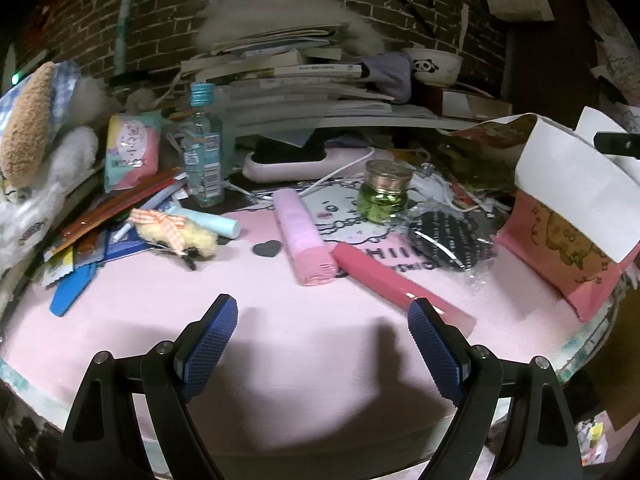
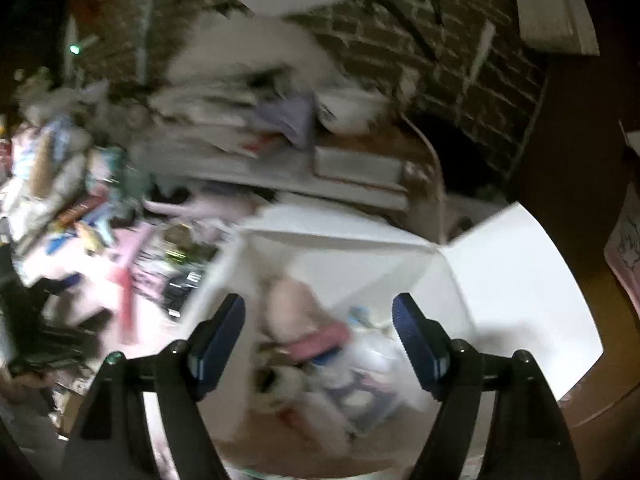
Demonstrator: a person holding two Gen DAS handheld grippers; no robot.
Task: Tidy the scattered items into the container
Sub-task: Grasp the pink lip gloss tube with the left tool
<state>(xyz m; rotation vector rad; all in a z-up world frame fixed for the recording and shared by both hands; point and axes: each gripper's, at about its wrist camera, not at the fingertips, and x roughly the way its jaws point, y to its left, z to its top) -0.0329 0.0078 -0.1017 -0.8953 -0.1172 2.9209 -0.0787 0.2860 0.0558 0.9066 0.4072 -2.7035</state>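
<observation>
Box (image 1: 576, 208) sits at the right edge of the pink mat (image 1: 280, 340) in the left wrist view: pink printed sides, white flaps up. Left gripper (image 1: 322, 326) is spread wide, nothing between the pads, low over bare mat at the near edge.

Nearest loose item looks like the pink stick (image 1: 396, 284), lying diagonally with its near end just beside the right pad. My call for the pick: turn the wrist so the pads cross its long axis, close near mid-length so it won't swing, and lift clear of the pink roll (image 1: 304, 236) that its far end touches.

Count on the mat:
- one pink roll
- one pink stick
- one green jar (image 1: 385, 192)
- one black pouch (image 1: 450, 240) in clear wrap
- one blue tube (image 1: 212, 222)
- one fuzzy clip (image 1: 176, 232)
- one small dark heart (image 1: 267, 248)
- one bottle (image 1: 204, 148) upright, farther back

The pile at the left edge is too jumbled to count.

Right wrist view is badly motion-blurred. Right gripper (image 2: 318, 314) is also spread and empty, above the open box (image 2: 500, 272). Several items already lie inside, something pink among them; number unreadable. Suggest clearing it sideways off the opening before the left one brings anything over.
</observation>
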